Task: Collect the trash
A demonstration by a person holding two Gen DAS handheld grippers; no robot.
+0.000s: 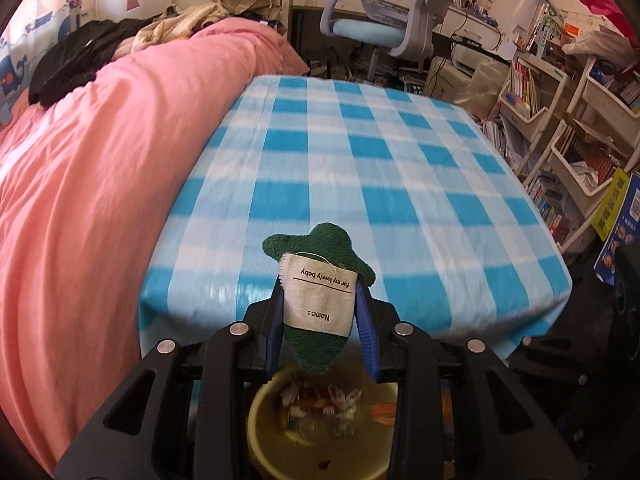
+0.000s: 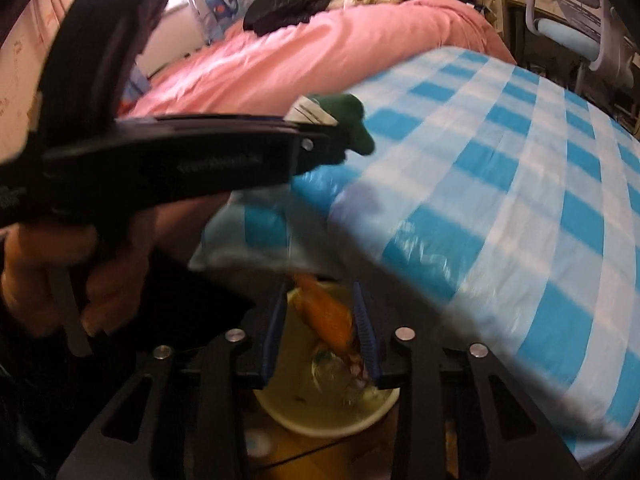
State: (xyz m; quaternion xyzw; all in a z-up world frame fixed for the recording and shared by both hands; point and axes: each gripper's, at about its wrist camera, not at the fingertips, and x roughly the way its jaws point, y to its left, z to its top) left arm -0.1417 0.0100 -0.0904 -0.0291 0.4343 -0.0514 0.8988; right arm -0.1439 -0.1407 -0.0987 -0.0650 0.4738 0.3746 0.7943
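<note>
Left tongs (image 1: 322,320) clamped on a green plush (image 1: 316,280), its long axis along the fingers, hanging directly above the yellow bin (image 1: 320,432) at the near edge of the checked worktop (image 1: 360,152). Right tongs (image 2: 322,332) stand apart over the same bin (image 2: 328,412); an orange scrap (image 2: 328,316) lies between them, contact blurred. The bin's contents are indistinct, its near rim cut off.

Blue-and-white checked table (image 1: 360,152), bare cloth top, pink-covered bed (image 1: 100,168) touching its side
</note>
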